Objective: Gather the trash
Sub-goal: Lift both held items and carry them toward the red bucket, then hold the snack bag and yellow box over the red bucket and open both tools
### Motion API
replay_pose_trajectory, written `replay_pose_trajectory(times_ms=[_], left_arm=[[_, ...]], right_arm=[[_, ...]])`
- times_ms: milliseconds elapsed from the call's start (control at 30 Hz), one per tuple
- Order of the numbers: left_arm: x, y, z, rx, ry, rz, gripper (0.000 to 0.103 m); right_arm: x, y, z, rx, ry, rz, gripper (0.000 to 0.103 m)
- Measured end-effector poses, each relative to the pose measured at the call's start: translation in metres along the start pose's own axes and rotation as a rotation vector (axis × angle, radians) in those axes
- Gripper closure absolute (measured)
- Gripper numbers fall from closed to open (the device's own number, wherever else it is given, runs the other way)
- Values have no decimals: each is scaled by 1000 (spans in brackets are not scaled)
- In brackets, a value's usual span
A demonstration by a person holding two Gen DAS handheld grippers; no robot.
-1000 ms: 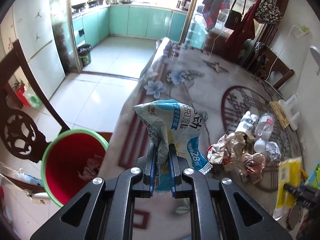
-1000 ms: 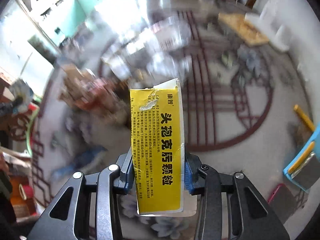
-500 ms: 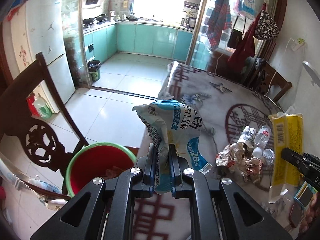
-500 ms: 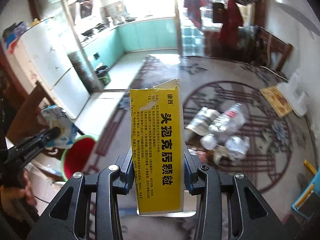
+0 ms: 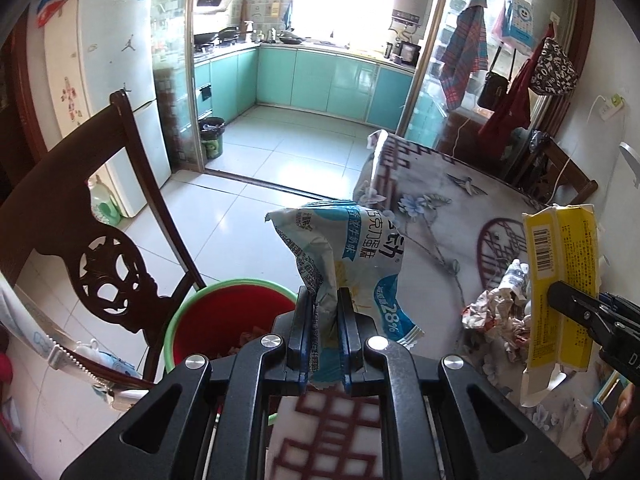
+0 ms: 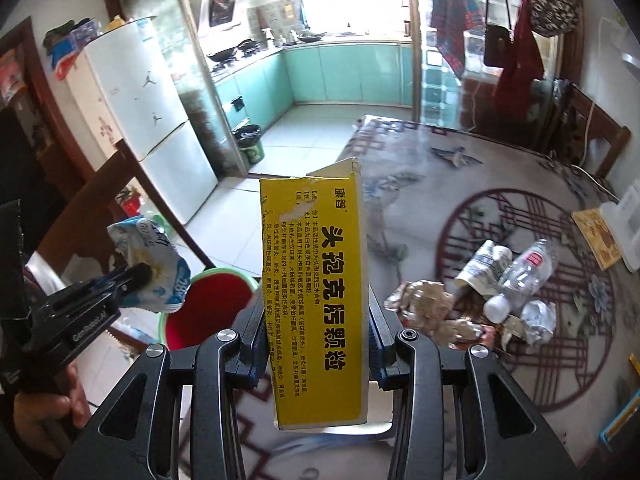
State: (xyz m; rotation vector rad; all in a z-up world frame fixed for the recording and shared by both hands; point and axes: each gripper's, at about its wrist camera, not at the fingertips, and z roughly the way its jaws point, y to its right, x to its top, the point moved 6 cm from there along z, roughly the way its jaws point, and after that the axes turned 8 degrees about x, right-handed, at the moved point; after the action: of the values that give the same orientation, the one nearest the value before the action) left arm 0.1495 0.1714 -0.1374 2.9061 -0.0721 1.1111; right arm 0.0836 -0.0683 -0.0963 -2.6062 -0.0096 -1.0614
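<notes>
My left gripper [image 5: 325, 300] is shut on a crumpled white and blue snack wrapper [image 5: 344, 248], held over the table's edge just right of a red bucket with a green rim [image 5: 224, 320] on the floor. That wrapper [image 6: 150, 264] and bucket [image 6: 208, 300] also show at the left of the right wrist view. My right gripper [image 6: 316, 320] is shut on a tall yellow carton [image 6: 314, 288] with black print, held upright above the table. The same carton [image 5: 560, 280] appears at the right of the left wrist view.
A heap of crumpled paper [image 6: 424, 304], a clear plastic bottle [image 6: 524, 276], a rolled pack [image 6: 484, 264] and foil [image 6: 538, 316] lies on the patterned tablecloth [image 6: 440, 184]. A dark wooden chair [image 5: 100, 248] stands left of the bucket. A person's hand [image 6: 44, 408] holds the left gripper.
Both grippers have risen and drawn back from the table, each keeping its grip. The yellow carton has swung left toward the bucket side, and the bucket has slid under the left gripper.
</notes>
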Motion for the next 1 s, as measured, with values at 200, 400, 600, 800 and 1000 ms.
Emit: replay_pose_trajectory(times_ms=[200, 400, 600, 800, 1000], left_arm=[[-1, -14, 4, 16, -6, -17, 94], [-2, -30, 13, 43, -21, -39, 94], [-6, -46, 22, 75, -39, -56, 94], [-10, -58, 31, 96, -60, -65, 94], [-11, -65, 37, 111, -66, -69, 94]], right_arm=[[4, -17, 11, 14, -14, -26, 65], [7, -33, 26, 31, -37, -54, 65], [9, -47, 39, 54, -58, -77, 65], [12, -60, 53, 77, -78, -95, 65], [13, -71, 64, 96, -97, -107, 65]])
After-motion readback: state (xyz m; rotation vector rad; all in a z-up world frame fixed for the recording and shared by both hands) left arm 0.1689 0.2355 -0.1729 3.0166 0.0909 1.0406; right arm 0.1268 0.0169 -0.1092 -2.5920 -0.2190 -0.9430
